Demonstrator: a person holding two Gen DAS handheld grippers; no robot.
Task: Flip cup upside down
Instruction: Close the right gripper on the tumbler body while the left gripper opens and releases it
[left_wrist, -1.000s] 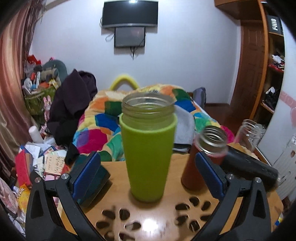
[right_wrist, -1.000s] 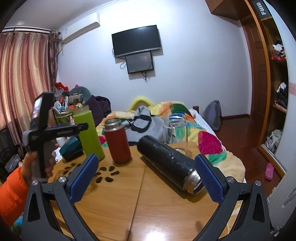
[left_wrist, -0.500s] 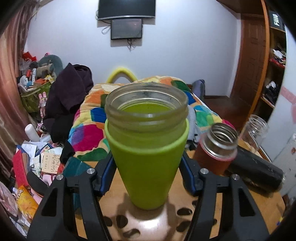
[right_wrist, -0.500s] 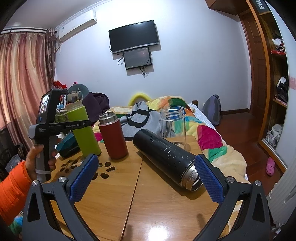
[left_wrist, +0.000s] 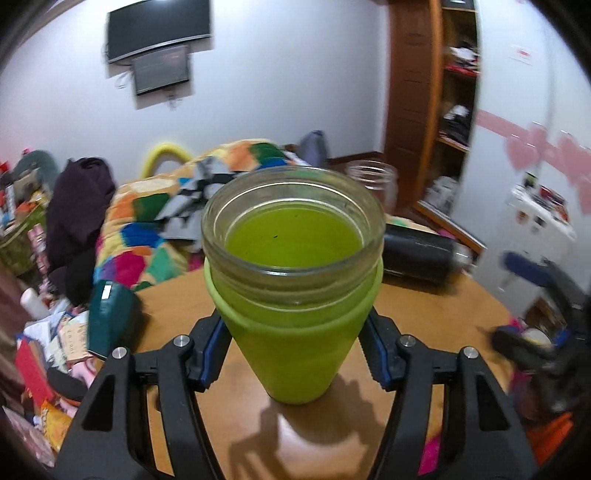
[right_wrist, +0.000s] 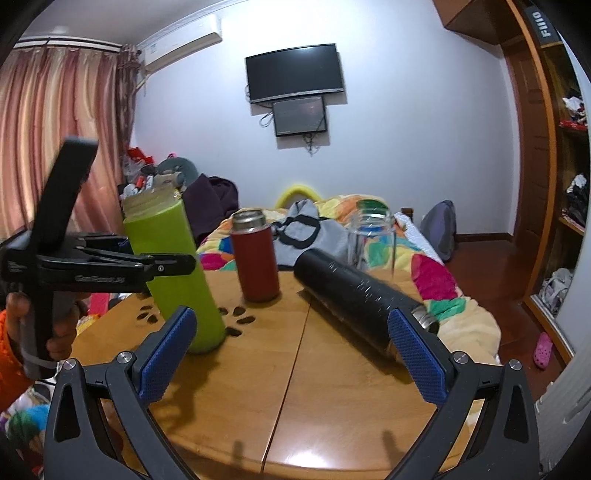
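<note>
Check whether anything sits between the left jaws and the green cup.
Nothing visible does. The left gripper already has its jaws closed on the green cup, which stands mouth-up and tilted; the red flask stands apart.

Room evenly lit from overhead, fairly bright. Glare patches on table near front edge in both views. Cup and tongs throw soft shadows toward cam. Left view smeared w/ motion blur, esp. right side; right view sharp. Strong fisheye bend, black vignette at corners.
</note>
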